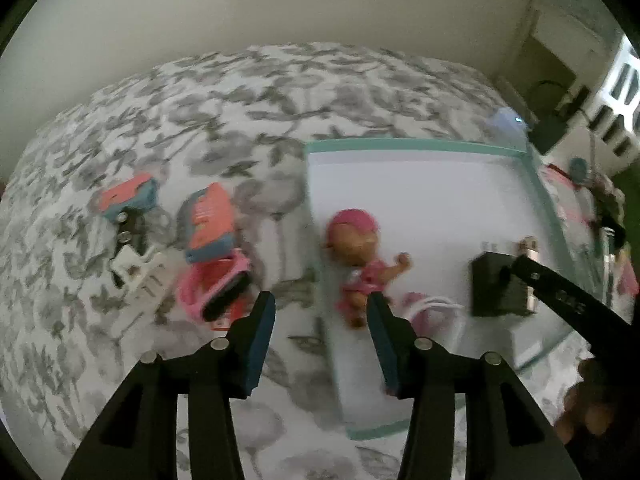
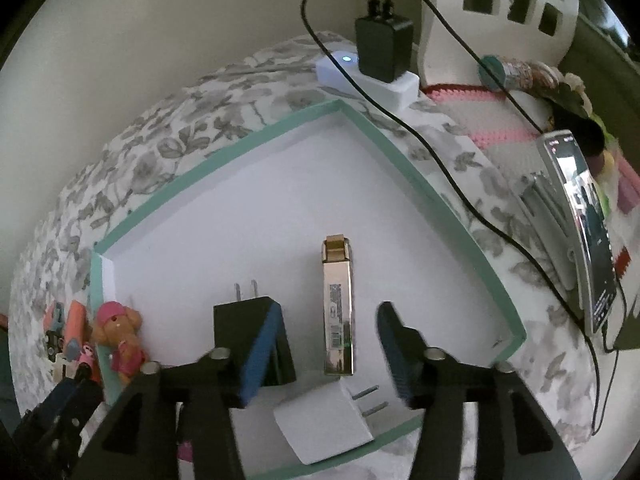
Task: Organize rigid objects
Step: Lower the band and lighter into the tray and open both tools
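A white tray with a teal rim (image 1: 400, 144) (image 2: 248, 140) lies on a floral bedspread. In it lie a pink-capped doll (image 1: 360, 256) (image 2: 120, 336), a black plug adapter (image 1: 500, 288) (image 2: 248, 324), a gold lighter (image 2: 338, 304) and a white plug adapter (image 2: 324, 428). My left gripper (image 1: 322, 308) is open and empty above the tray's left rim, near the doll. My right gripper (image 2: 328, 320) is open and empty, its fingers on either side of the gold lighter. Left of the tray lie orange-and-blue cases (image 1: 210, 220) (image 1: 128, 196), a pink case (image 1: 216, 288) and a small white part (image 1: 132, 268).
A white power strip (image 2: 368, 76) with a black charger (image 2: 384, 44) and cable sits behind the tray. A phone (image 2: 584, 232) stands on a holder to the right. A pink knitted cloth (image 2: 492, 120) and a white stool (image 2: 500, 12) lie beyond. A wall borders the bed.
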{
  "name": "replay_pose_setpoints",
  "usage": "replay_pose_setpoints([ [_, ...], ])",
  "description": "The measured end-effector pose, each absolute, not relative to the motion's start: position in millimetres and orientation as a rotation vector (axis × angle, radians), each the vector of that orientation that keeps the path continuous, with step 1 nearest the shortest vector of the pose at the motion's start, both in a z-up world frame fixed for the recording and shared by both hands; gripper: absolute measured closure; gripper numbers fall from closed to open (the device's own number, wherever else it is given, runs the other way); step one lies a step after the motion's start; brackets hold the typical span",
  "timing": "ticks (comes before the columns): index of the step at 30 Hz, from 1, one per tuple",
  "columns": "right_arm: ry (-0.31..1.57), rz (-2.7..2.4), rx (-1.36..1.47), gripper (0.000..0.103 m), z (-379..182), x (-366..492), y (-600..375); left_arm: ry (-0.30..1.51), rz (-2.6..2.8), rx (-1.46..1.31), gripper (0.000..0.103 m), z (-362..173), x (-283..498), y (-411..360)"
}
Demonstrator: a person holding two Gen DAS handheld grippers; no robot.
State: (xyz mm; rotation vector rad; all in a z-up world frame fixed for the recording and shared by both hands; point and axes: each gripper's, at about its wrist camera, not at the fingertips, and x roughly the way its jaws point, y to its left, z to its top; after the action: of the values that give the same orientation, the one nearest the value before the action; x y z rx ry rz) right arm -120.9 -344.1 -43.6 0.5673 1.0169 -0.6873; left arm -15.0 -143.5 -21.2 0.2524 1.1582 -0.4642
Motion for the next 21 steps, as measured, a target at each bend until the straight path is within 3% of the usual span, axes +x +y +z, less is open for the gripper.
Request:
replay_pose_setpoints([
  [1,1.017,-0.687,0.556,0.034,-43.6,-119.8,-342.0,1.161,-0.444,0.249,0.038,-22.6,-12.8,-140.3],
  [3,1.02,-0.683,0.531,0.03,-43.6,-116.7,-339.5,1.164,-0.417,0.229,0.024,-23.9,-9.5,-134.8],
  [6,1.019,-0.663,0.499,0.021,-43.6,-112.4,-334.4,1.163,-0.382,0.202,0.022,-24.7,-4.3,-126.8],
  [9,1.017,-0.651,0.472,0.015,-42.9,-109.6,-330.7,1.153,-0.348,0.19,0.013,-25.7,-0.4,-120.4],
  [12,1.015,-0.643,0.458,0.008,-42.9,-107.3,-329.0,1.149,-0.328,0.176,0.012,-25.6,2.5,-115.2],
  [13,1.016,-0.65,0.45,0.002,-42.8,-107.0,-329.0,1.149,-0.326,0.169,0.01,-25.6,3.8,-113.7],
  [21,0.993,-0.62,0.459,0.0,-38.9,-105.3,-324.6,1.147,-0.289,0.12,0.006,-22.0,18.4,-93.9],
])
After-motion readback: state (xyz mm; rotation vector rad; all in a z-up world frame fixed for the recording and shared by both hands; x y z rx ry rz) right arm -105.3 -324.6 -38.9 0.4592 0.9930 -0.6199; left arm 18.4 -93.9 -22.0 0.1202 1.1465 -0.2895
